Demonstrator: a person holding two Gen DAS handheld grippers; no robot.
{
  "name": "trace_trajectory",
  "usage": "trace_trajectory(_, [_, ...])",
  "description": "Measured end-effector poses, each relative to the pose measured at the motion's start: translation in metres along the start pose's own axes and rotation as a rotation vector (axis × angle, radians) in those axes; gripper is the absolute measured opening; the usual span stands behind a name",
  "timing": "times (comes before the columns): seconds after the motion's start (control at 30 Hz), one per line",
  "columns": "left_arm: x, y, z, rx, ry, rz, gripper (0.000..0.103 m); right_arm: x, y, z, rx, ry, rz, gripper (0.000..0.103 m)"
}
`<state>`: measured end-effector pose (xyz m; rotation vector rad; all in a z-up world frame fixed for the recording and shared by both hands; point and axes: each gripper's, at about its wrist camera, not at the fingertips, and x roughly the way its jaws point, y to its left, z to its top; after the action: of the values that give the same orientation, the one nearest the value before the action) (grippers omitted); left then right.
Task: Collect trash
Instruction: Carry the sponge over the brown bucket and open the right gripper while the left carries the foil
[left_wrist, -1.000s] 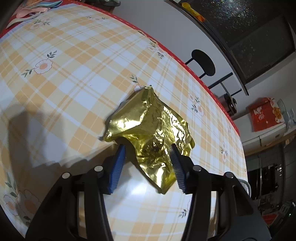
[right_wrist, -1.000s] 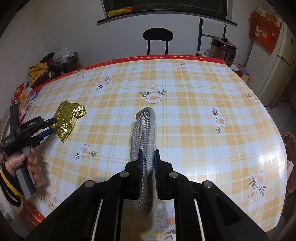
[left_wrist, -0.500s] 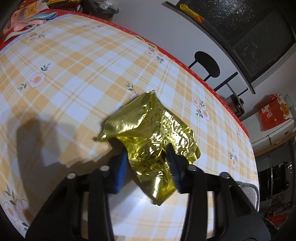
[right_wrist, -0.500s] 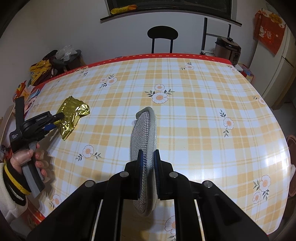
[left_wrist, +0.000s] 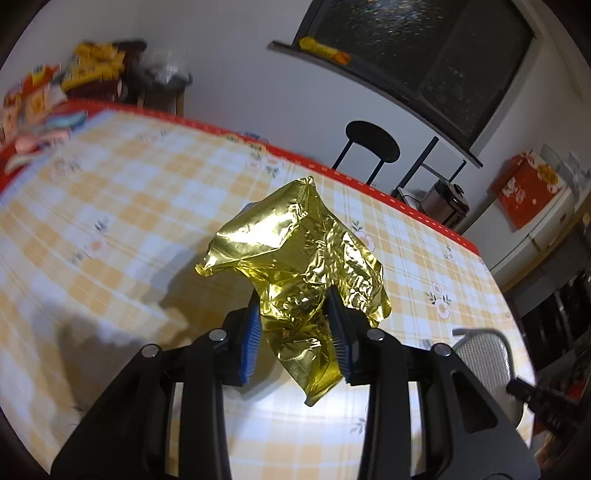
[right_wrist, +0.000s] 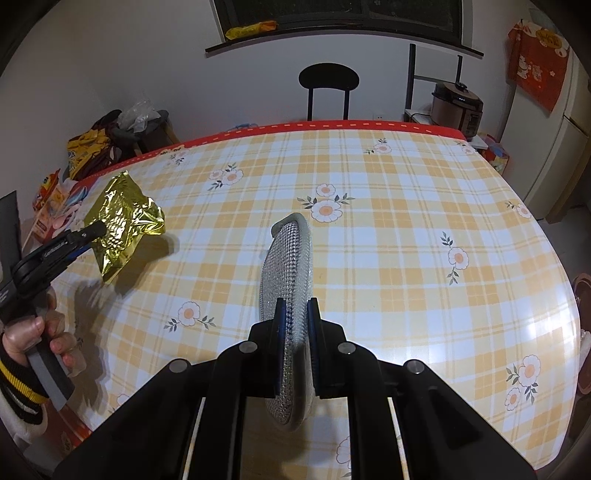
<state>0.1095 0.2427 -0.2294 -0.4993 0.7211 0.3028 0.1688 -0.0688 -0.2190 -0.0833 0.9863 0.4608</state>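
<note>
left hand-held gripper (left_wrist: 295, 328), jaws just closing, now pinching the gold foil wrapper (left_wrist: 299, 266), lifted clear of the surface (right_wrist: 369, 229). right hand-held gripper (right_wrist: 295, 343) pressed onto a mesh pad (right_wrist: 288, 266). best to keep the pinch firm and carry level.

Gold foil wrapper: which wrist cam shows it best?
Left wrist view: the gold foil wrapper fills the centre, sharp, pinched between the left gripper pads, which have just been closing. The right wrist view shows it small at the left edge, lifted above the table.
</note>
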Motion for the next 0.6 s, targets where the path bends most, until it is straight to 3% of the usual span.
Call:
trace_trajectory(0.33, [-0.061,-0.014,-0.005,0.086,-0.065,0.076,0.037,-0.016,0.004,0.006,-0.017,-0.054,0.061,0.013])
trace_trajectory(0.6, [-0.105,-0.049,-0.020,0.122,-0.111,0.109,0.037,-0.035,-0.023,0.005,-0.014,-0.102,0.116,0.013])
